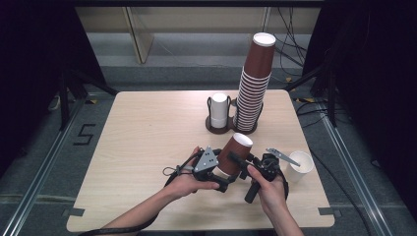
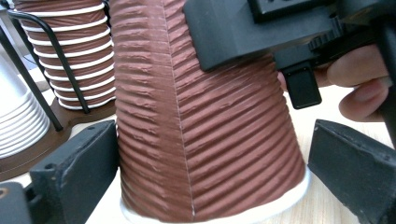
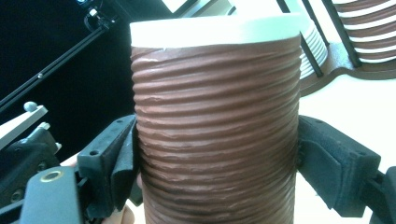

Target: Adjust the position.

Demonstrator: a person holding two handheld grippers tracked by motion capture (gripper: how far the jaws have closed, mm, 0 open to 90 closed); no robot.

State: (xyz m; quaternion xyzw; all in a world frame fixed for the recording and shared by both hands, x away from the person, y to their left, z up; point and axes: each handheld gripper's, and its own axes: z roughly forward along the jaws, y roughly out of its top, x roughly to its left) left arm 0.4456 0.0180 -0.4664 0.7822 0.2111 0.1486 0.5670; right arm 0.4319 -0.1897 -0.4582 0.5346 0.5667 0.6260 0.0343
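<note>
Your right gripper [image 1: 235, 163] pinched the brown cup [image 1: 234, 153] above the surface [image 1: 147, 137]; your left gripper [image 2: 205, 163] stood spread around its rim end; next, probably, pull an inner cup free.

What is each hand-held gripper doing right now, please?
Left hand-held gripper: open, its jaws stand apart on either side of the brown cup.
Right hand-held gripper: closed on the brown cup.
</note>
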